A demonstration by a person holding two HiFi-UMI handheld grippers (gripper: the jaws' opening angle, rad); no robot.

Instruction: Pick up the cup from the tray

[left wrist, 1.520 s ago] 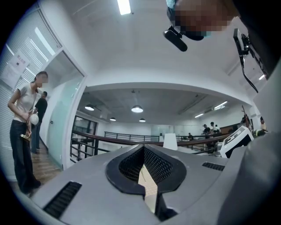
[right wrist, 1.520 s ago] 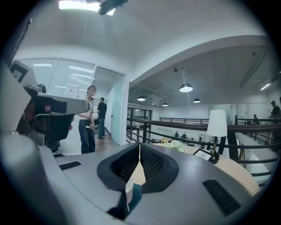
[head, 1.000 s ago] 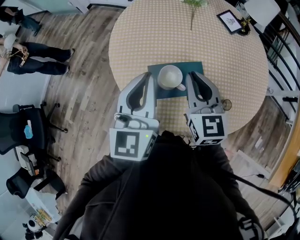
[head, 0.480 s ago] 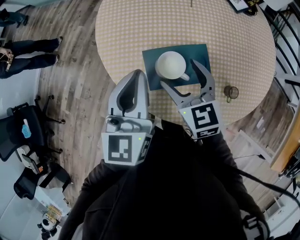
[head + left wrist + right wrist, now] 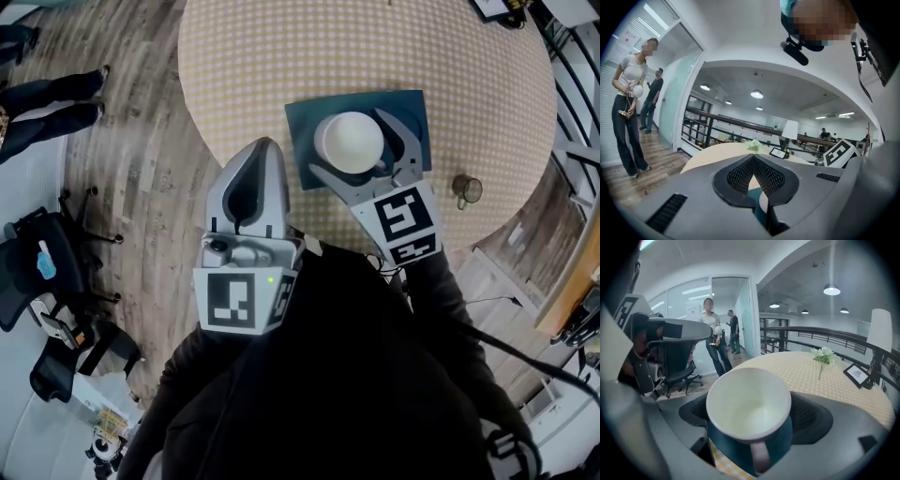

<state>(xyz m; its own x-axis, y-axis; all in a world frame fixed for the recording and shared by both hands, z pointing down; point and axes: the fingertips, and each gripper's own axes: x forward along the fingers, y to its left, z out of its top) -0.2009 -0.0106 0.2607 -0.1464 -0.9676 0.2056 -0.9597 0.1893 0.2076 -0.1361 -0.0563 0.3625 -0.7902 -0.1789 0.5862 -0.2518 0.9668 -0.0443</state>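
A white cup [image 5: 350, 141] with a handle stands on a dark teal tray [image 5: 408, 105] on the round table. My right gripper [image 5: 348, 147] is open; its jaws have just been opening and now stand either side of the cup, with no pad visibly pressing on it. In the right gripper view the cup [image 5: 749, 404] fills the space between the pads [image 5: 813, 418], its handle pointing toward the camera, with the tray [image 5: 786, 440] beneath. My left gripper [image 5: 260, 152] is shut and empty, left of the tray near the table's edge. Its pads [image 5: 740, 174] meet at the tip.
The table [image 5: 281, 56] has a yellow checked cloth. A small glass mug [image 5: 466, 190] sits right of the tray. A flower sprig [image 5: 822, 355], a picture frame [image 5: 857, 374] and a lamp [image 5: 880, 331] stand farther back. People [image 5: 47, 94] and office chairs [image 5: 37, 272] are on the wooden floor, left.
The right gripper was shut beside the cup's handle; it has opened, sunk and moved so its jaws flank the cup. The left gripper has sunk too, still shut.
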